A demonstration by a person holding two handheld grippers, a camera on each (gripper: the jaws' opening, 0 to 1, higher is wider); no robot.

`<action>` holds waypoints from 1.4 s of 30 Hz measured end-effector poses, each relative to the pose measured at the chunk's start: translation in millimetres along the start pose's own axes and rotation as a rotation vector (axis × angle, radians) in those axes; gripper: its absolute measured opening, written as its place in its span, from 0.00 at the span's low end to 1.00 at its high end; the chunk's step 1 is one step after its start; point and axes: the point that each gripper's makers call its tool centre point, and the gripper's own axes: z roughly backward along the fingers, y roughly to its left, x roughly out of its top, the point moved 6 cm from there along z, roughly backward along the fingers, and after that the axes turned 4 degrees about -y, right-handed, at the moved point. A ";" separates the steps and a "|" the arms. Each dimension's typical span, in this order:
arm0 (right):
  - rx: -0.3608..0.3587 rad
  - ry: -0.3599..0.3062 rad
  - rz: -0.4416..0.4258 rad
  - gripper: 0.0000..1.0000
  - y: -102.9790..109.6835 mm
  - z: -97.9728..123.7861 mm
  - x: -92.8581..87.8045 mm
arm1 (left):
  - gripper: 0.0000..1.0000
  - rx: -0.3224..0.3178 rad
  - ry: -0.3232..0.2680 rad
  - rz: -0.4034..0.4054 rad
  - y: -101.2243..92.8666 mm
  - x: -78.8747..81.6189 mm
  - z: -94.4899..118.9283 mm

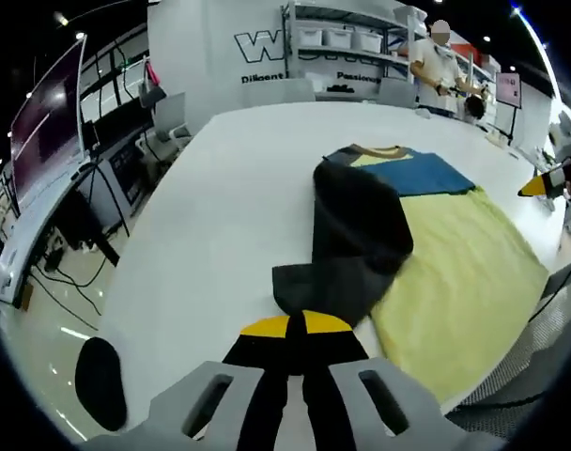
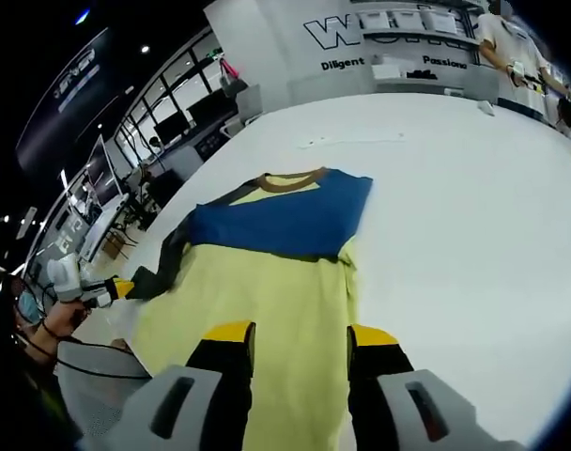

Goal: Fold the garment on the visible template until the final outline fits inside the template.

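**Inspector:** On the white table (image 2: pixel 473 188), where does the garment lie?

**Assistant:** The garment (image 2: pixel 257 282) lies flat near the table's edge: yellow body, blue band across the chest, brown collar. A dark sleeve (image 1: pixel 356 225) is turned in over the body. I cannot make out any template outline under the cloth.

**Inspector:** State of the left gripper (image 1: pixel 296 331)?

**Assistant:** Its jaws are pressed together, yellow tips meeting, right at the dark sleeve's cuff end. I judge it is pinching the cuff, since cloth runs straight to the tips, though the bite itself is hidden.

**Inspector:** Why held there?

**Assistant:** Likely to carry the sleeve inward across the body and narrow the outline. That is a judgement from the sleeve's lie.

**Inspector:** And the right gripper (image 2: pixel 290 340)?

**Assistant:** Spread, with yellow fabric showing between the jaws. Whether it touches the cloth I cannot tell. It looks placed over the lower body, perhaps ready to steady it.

**Inspector:** What does each view add?

**Assistant:** The left gripper view shows the folded sleeve at close range, and the right gripper's yellow tip at the far side. The right gripper view shows the whole collar and blue band, plus the left gripper with a hand (image 2: pixel 65 312) holding it by the sleeve.
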 end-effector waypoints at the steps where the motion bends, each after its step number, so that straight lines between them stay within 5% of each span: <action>1: -0.001 -0.002 0.001 0.35 0.7 0.1 0.9 | 0.02 0.001 -0.015 -0.007 0.6 3.9 1.5; 5: 0.011 -0.011 0.031 0.37 7.6 0.8 6.0 | 0.02 0.038 -0.135 0.002 6.3 27.4 9.8; 8: 0.039 0.000 0.080 0.40 14.9 0.2 7.3 | 0.02 -0.020 -0.238 0.059 0.0 47.5 18.0; 10: 0.051 -0.003 0.086 0.41 19.5 -0.3 8.6 | 0.02 -0.014 -0.260 -0.030 -1.3 57.4 23.2; 14: 0.071 -0.015 0.104 0.42 25.4 -1.3 12.3 | 0.02 -0.064 -0.318 -0.071 -11.3 73.8 30.4; 21: 0.131 -0.048 0.193 0.45 42.3 -2.1 24.7 | 0.02 -0.160 -0.372 -0.195 -29.5 93.7 34.3; 24: 0.282 -0.137 0.177 0.48 69.4 1.8 41.2 | 0.02 -0.189 -0.377 -0.228 -39.7 100.2 34.1; 27: 0.289 -0.166 0.326 0.52 82.8 3.7 54.3 | 0.02 -0.237 -0.403 -0.280 -51.6 108.5 33.9; 33: 0.362 -0.148 0.440 0.57 106.6 -2.4 58.4 | 0.02 -0.318 -0.423 -0.373 -68.8 119.1 32.0; 39: 0.428 -0.131 0.447 0.57 119.5 -12.1 57.5 | 0.02 -0.425 -0.443 -0.441 -82.9 127.1 32.7; 42: 0.488 -0.125 0.502 0.56 131.5 -15.4 65.3 | 0.02 -0.453 -0.436 -0.557 -85.9 127.9 32.1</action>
